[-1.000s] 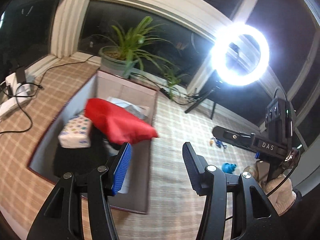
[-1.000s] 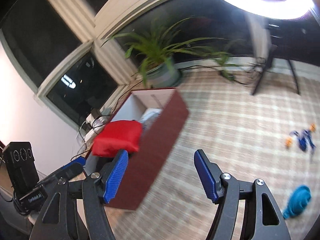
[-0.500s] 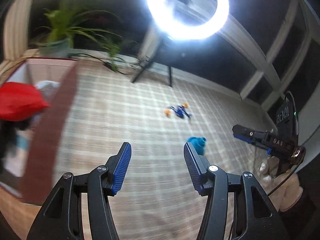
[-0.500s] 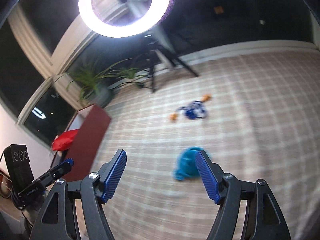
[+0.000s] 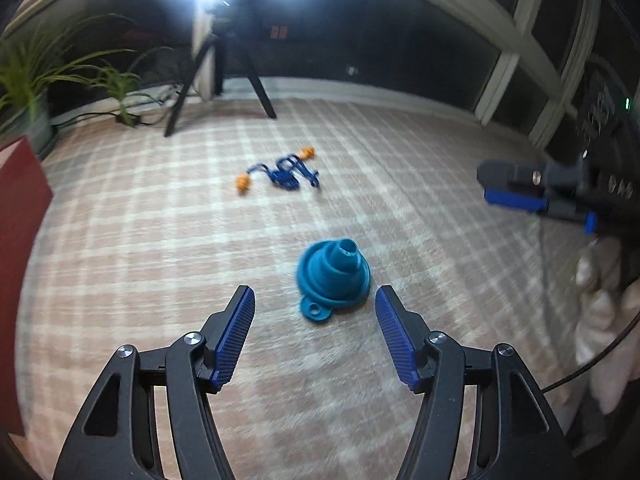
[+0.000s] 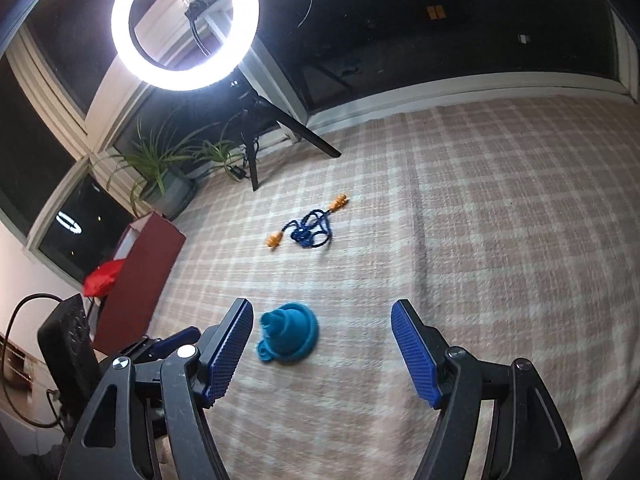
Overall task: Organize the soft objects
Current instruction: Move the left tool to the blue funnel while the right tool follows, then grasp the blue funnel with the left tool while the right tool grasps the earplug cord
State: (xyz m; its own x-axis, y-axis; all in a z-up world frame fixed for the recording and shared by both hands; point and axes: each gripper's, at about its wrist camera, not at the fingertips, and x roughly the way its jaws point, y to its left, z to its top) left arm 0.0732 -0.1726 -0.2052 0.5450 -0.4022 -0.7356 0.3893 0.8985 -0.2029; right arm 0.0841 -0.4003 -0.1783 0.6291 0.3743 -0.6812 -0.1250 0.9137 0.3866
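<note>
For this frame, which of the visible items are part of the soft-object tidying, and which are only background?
Part of the job:
- teal collapsible funnel on the rug
- blue cord with orange ends on the rug
- red storage box
- red soft item in the box
- left gripper, open
- right gripper, open

Just background:
- ring light on its tripod
- potted plant
- checked rug

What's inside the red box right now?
In the right wrist view, only a red soft item shows, poking above the red box at its far side. The box's near wall hides the rest of its interior.
</note>
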